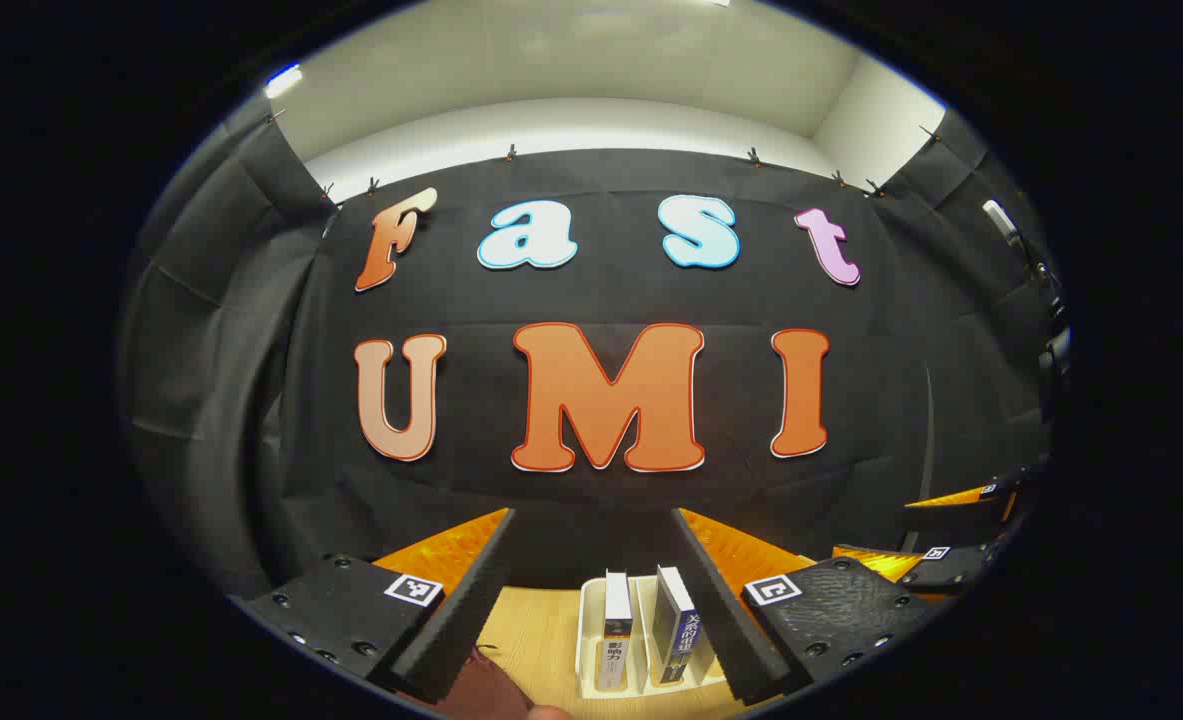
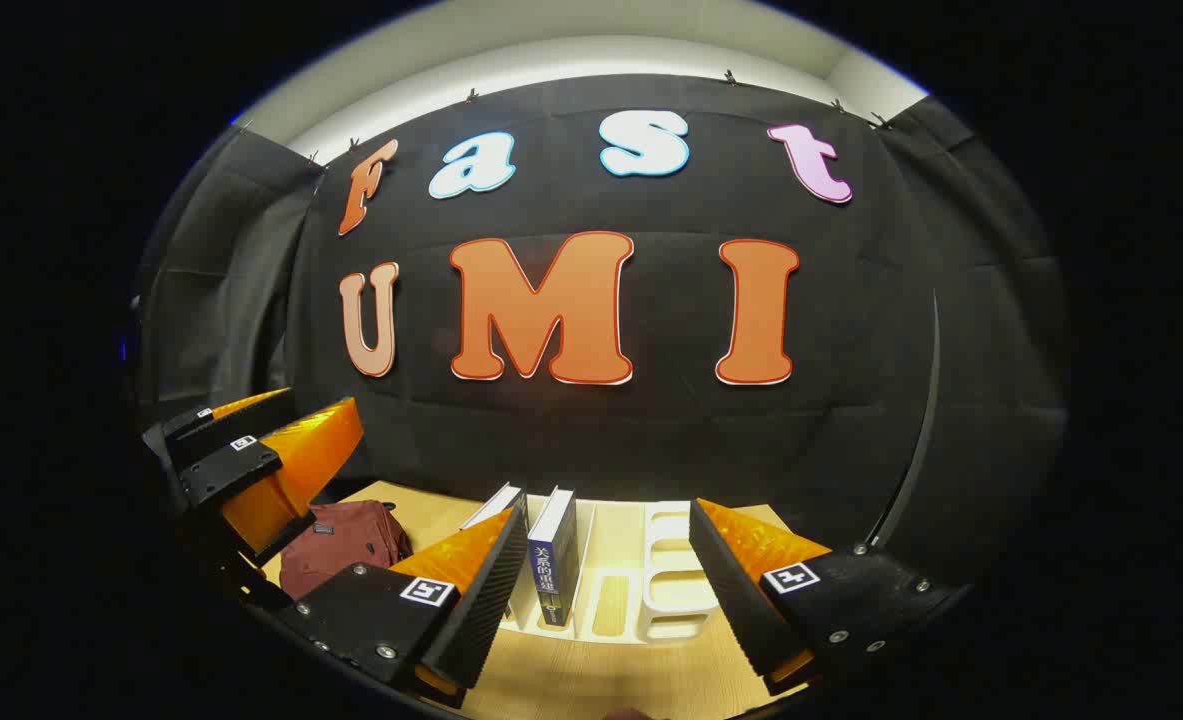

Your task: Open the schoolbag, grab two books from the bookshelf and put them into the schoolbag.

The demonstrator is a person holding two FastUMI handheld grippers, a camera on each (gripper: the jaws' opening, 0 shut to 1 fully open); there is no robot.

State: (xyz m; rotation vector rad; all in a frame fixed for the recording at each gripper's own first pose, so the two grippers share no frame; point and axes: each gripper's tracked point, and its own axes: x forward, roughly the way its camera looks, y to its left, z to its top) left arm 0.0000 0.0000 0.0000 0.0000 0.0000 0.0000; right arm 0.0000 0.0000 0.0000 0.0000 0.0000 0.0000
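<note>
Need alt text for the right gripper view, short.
The right gripper, fingers open, faces a white bookshelf on a wooden table, with two upright books between its fingers. To the left lies a dark red schoolbag, with the left gripper above it.

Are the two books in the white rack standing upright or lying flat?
Upright. Both books stand on end in the slots of the white rack, spines facing the right gripper; one leans slightly.

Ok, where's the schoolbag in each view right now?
Left gripper view: schoolbag at the bottom edge, just left of the white bookshelf.
Right gripper view: schoolbag at lower left, well left of the bookshelf.
Shared landmark: the bookshelf holding two upright books.
</note>
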